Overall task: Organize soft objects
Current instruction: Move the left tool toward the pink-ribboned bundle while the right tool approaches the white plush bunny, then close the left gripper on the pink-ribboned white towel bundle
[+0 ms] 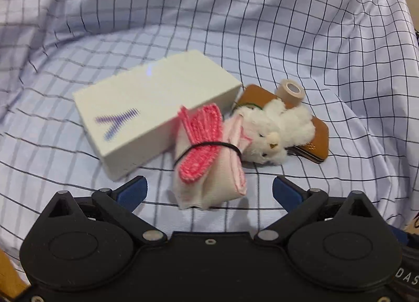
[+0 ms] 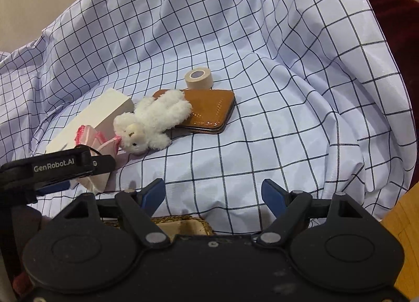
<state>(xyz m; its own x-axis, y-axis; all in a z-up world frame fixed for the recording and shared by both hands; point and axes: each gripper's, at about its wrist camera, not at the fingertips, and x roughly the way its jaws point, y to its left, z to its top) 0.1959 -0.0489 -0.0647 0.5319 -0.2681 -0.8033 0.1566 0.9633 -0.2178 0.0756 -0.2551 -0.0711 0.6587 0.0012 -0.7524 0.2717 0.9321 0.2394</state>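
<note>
A rolled pink-and-white cloth bundle [image 1: 209, 160] tied with a black band lies on the checked sheet [image 1: 235, 27], leaning on a white box [image 1: 146, 108]. A fluffy white toy lamb [image 1: 277, 131] lies beside it, partly on a brown wallet [image 1: 316, 139]. My left gripper [image 1: 209, 192] is open, its blue fingertips either side of the bundle's near end. In the right wrist view the lamb [image 2: 152, 121] lies left of centre and the bundle [image 2: 97, 142] is partly hidden behind the left gripper. My right gripper [image 2: 213, 194] is open and empty over bare sheet.
A beige tape roll [image 2: 199, 78] stands behind the wallet [image 2: 209, 110]. The white box [image 2: 97, 116] is at the left. A woven basket rim [image 2: 180, 223] shows just under the right gripper. The sheet [image 2: 288, 92] rises in folds behind and to the right.
</note>
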